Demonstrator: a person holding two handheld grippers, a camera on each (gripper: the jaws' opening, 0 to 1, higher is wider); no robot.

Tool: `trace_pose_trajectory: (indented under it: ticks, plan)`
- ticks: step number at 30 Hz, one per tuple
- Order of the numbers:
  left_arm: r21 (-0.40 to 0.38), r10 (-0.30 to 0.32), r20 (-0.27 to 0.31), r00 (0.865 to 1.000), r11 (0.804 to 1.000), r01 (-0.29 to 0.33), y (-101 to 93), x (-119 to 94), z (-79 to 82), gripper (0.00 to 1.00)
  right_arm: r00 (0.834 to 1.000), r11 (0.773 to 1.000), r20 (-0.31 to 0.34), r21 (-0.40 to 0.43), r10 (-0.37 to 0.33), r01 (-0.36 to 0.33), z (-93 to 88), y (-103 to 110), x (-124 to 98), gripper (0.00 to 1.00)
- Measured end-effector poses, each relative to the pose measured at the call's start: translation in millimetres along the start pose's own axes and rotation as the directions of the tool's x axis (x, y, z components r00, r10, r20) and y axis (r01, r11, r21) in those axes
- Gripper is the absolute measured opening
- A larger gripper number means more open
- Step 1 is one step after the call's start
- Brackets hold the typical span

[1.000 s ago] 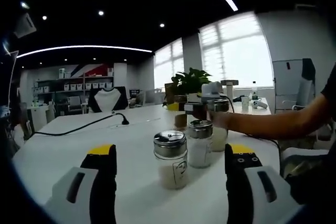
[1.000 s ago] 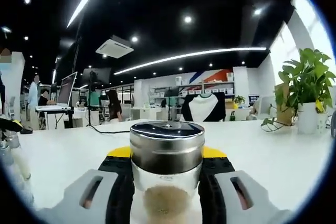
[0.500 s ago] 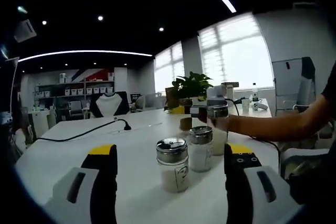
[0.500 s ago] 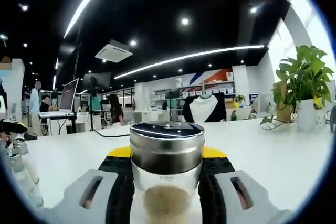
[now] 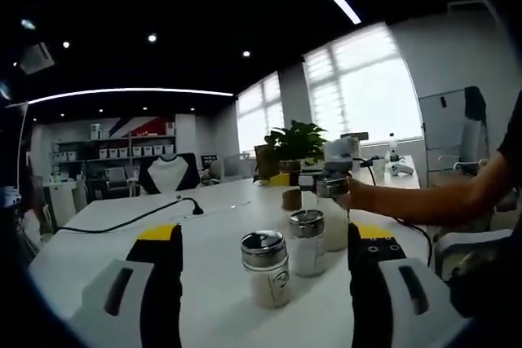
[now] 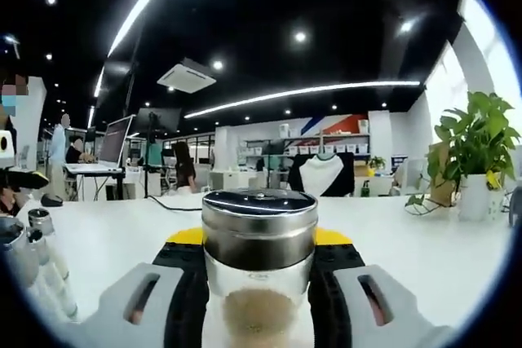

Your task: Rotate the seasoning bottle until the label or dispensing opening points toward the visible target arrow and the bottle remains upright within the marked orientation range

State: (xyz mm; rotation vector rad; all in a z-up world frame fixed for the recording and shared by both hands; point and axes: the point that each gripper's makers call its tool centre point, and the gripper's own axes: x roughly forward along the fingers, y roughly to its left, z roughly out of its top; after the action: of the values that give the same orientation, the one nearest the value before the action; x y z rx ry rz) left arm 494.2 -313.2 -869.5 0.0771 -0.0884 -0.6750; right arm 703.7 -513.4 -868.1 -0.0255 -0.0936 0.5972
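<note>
The right claw [image 6: 259,291] pinched the bottle [image 6: 259,270] between its two jaws, just below the metal cap [image 6: 259,222]. In the left gripper view the same bottle [image 5: 333,216] stood upright over the white table [image 5: 106,234], the farthest of three in a short row, with the right claw [image 5: 326,178] at its top. The left claw [image 5: 265,283] was spread wide and held nothing; the jars [image 5: 267,268] stood beyond its jaws.

The bottle had a clear body, probably glass, a brushed steel screw cap and a tan granular fill in its lower part. No label, dispensing opening or target arrow could be made out in either view.

Handling judgement: the bottle is likely rigid, smooth and breakable, and fairly light while part full. The body is probably slippery against the pads, so a firm hold high on the body, directly under the cap rim, appears suitable. Rotation should keep the axis vertical, as loose contents may shift and a neighbouring jar [image 5: 307,242] stood close by.
</note>
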Motion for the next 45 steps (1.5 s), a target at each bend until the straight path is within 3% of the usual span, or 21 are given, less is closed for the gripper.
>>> trace_pose_trajectory:
  ticks: [10, 17, 28, 41, 45]
  plan:
    - [0.052, -0.073, -0.003, 0.997, 0.996, 0.073, -21.8, 5.0, 1.5, 0.92, 1.0, 1.0, -0.016, -0.002, -0.019, 0.019, 0.8, 9.2, -35.4, 0.45]
    - [0.037, -0.074, 0.018, 0.997, 0.997, 0.073, -20.9, 3.9, 8.3, 0.91, 1.0, 0.998, -0.01, -0.055, 0.014, -0.015, 11.7, 32.2, -63.9, 0.45]
    - [0.029, -0.086, 0.02, 0.996, 0.996, 0.085, -26.6, 4.5, 7.6, 0.91, 1.0, 1.0, -0.014, -0.01, 0.023, -0.023, 13.1, 53.3, -85.8, 0.45]
    - [0.029, -0.109, 0.006, 0.994, 0.994, 0.109, -36.0, 9.0, 1.5, 0.9, 0.999, 0.999, -0.004, 0.035, -0.036, 0.036, 6.7, 36.8, -105.8, 0.45]
    - [0.028, -0.112, 0.002, 0.994, 0.993, 0.111, -38.1, 9.9, -0.1, 0.9, 0.999, 0.998, -0.011, 0.027, -0.053, 0.053, 7.9, 36.9, -121.1, 0.45]
